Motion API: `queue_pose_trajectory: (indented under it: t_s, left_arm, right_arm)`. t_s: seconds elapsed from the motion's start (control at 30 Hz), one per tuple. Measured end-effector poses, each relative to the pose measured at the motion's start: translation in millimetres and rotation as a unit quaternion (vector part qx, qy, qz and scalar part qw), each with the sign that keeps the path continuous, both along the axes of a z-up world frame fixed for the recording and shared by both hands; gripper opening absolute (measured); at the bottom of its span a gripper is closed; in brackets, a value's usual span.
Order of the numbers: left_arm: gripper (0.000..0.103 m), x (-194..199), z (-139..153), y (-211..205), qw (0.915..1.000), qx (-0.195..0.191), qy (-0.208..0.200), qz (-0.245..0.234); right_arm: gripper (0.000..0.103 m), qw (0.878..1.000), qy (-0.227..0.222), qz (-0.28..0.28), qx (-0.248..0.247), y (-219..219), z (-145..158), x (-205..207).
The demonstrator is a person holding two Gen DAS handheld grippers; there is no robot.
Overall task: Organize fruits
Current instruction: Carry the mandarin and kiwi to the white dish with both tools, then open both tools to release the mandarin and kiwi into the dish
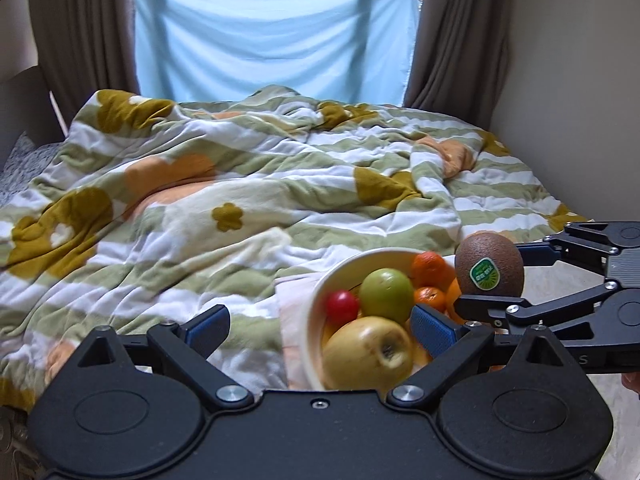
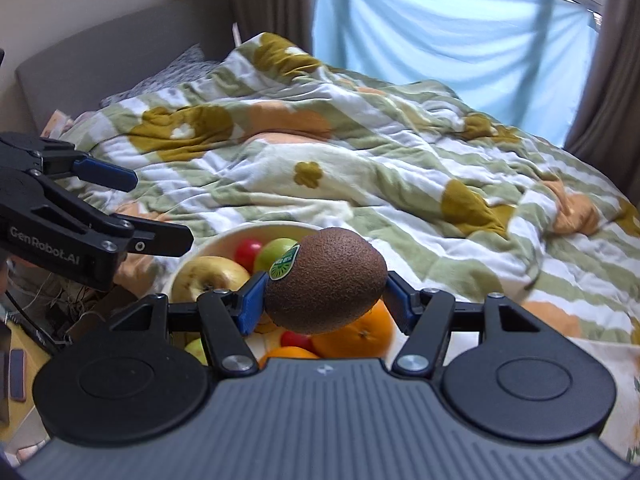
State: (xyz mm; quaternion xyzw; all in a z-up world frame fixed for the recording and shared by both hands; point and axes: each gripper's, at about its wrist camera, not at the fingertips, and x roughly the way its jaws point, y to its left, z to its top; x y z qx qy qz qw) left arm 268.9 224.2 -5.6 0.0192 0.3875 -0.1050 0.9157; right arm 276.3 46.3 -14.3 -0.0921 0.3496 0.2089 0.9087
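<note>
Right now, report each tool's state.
Left tool: open, holding nothing.
Right tool: closed on the kiwi, above the fruit bowl.

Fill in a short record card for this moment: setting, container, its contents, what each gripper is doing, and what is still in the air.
setting: bed covered by a striped floral blanket, blue cloth over the window
container: cream bowl at the blanket's near edge
contents: yellow apple, green apple, small red fruit, oranges
left gripper: open, nothing between its pads
right gripper: shut on the kiwi
in the air: kiwi with a green sticker, held above the bowl
</note>
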Motion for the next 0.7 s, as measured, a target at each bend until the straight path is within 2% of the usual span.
queue_pose_trajectory:
  t_s: [0.17,0.43,0.5,0.57,0.6,0.7]
  left_arm:
    - [0.099,-10.9,-1.9,14.4,0.9999,0.001,0.004,0.014]
    - [0.099,-24.5,-6.4,22.9,0.9996,0.002,0.007,0.026]
    - [0.099,-28.4,-4.6,23.2,0.9995,0.002,0.005,0.03]
    - [0.099,-33.0,-2.7,22.6,0.9993,0.001,0.003,0.036]
    - [0.099,-35.4,-1.4,21.7,0.9993,0.0,0.002,0.038]
    - [0.099,-45.7,4.1,16.9,0.999,0.003,-0.003,0.044]
  right_arm:
    - [0.077,0.999,0.009,0.032,-0.013,19.8,-14.0,5.0]
    - [0.078,0.998,0.012,0.052,-0.022,32.7,-23.8,4.6]
    - [0.083,0.999,0.003,0.046,-0.026,34.6,-23.5,1.5]
    - [0.1,0.999,-0.011,0.044,-0.03,34.7,-20.5,-3.0]
    - [0.103,0.999,-0.019,0.04,-0.031,33.9,-18.9,-5.5]
    - [0.103,0.999,-0.026,0.037,-0.029,29.0,-14.4,-12.5]
